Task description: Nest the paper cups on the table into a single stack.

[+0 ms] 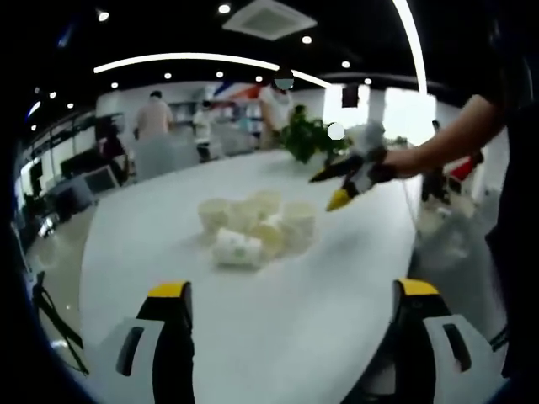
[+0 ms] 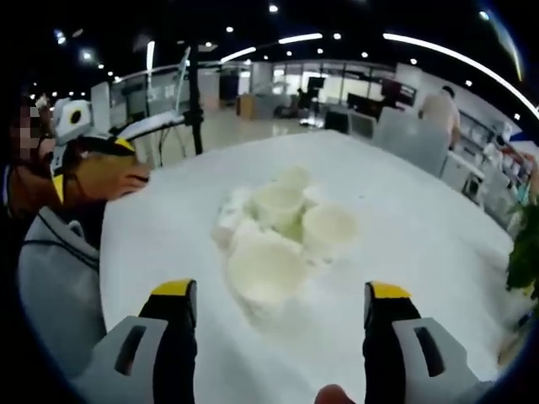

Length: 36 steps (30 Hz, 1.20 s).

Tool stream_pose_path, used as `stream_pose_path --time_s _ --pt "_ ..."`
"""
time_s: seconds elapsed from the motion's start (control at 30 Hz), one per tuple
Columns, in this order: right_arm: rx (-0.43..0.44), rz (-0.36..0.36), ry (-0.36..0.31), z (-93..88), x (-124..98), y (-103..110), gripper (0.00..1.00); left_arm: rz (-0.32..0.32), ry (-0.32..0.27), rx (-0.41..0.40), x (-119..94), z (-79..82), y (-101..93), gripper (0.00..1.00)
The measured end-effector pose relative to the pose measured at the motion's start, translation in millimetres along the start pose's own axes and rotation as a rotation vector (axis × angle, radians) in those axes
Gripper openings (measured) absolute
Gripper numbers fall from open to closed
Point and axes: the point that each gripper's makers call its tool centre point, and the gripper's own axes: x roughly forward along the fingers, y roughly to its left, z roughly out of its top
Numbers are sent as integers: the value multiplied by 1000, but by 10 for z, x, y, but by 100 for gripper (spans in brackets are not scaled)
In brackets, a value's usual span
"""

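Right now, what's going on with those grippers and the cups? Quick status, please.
Left hand-held gripper open, empty. Right hand-held gripper open, empty, nearest the cups. Paper cups clustered loose on the table, one on its side, none nested. Nothing blocking.

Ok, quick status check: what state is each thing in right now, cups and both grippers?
paper cups: loose cluster on the table, mostly upright and open, not yet one stack
tipped cup: lying on its side
left gripper: open, empty
right gripper: open, empty, just short of the nearest cup
table: white
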Motion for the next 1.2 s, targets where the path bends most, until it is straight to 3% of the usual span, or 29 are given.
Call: stream_pose_path --time_s 0.37,0.57,1.2 --pt "-29 34 0 32 118 12 67 -5 5 -9 3 -34 -50 99" --pt "5 46 13 17 181 17 66 -8 3 -3 -3 -51 -88 99" --pt "-28 71 62 -12 355 86 60 -12 16 -26 -20 -99 -129 97"
